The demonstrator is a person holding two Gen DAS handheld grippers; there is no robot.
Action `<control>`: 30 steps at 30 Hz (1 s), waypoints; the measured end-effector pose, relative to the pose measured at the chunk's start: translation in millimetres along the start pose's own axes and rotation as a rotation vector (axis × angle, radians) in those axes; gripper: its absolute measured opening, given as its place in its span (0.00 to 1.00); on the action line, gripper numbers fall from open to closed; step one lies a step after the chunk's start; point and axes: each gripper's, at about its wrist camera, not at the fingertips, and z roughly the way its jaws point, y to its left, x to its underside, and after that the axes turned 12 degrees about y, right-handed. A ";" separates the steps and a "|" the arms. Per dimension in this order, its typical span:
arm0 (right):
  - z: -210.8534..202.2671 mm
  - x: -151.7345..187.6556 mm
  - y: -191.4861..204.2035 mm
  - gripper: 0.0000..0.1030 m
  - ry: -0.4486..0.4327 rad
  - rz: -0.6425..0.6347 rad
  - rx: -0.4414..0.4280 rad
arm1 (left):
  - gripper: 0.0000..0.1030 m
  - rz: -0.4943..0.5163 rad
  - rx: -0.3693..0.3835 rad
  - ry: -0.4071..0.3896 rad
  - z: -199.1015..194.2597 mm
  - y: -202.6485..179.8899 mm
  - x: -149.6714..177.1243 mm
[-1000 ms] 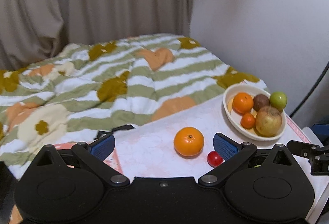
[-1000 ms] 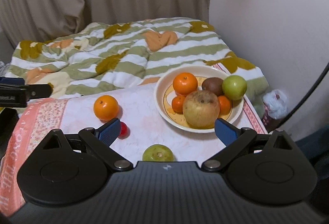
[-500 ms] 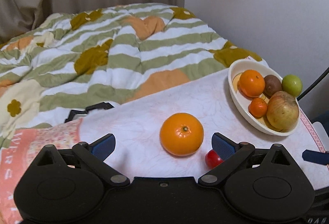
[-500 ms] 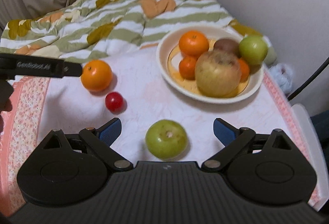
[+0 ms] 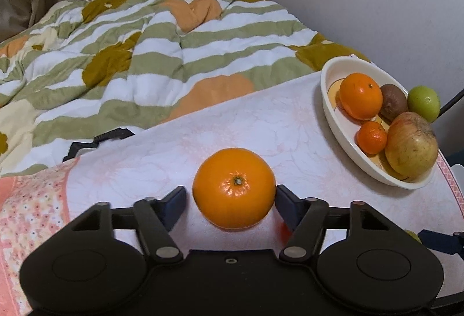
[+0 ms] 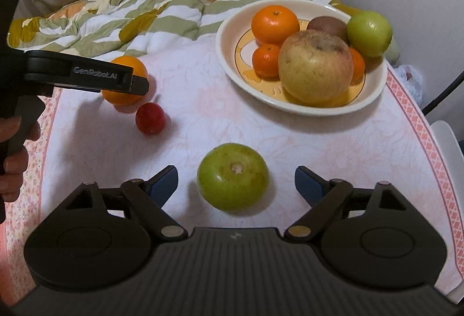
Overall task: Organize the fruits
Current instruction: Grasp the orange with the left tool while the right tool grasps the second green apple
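Observation:
A loose orange (image 5: 234, 188) lies on the pink-white tablecloth between the fingers of my left gripper (image 5: 230, 201); the right finger touches it, the left stands a small gap off, so the gripper is open around it. The orange also shows in the right wrist view (image 6: 124, 81), partly behind the left gripper. A green fruit (image 6: 233, 184) lies between the open fingers of my right gripper (image 6: 236, 181), untouched. A small red fruit (image 6: 150, 118) lies between the two. The white bowl (image 6: 229, 55) holds oranges, a kiwi, a large apple and a green fruit.
A striped green, white and orange quilt (image 5: 145, 49) lies beyond the table's far edge. A black clip-like object (image 5: 98, 139) sits at that edge. A white wall and a dark cable (image 6: 443, 95) are on the right. The bowl also shows in the left wrist view (image 5: 329, 101).
Both grippers moved forward and down. The left one now straddles the orange and its fingers have narrowed onto it. The right one now straddles the green fruit.

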 end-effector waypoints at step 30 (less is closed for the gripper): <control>-16.8 6.7 4.2 0.68 -0.055 -0.021 0.007 | 0.62 0.012 -0.045 -0.061 -45.7 4.5 46.5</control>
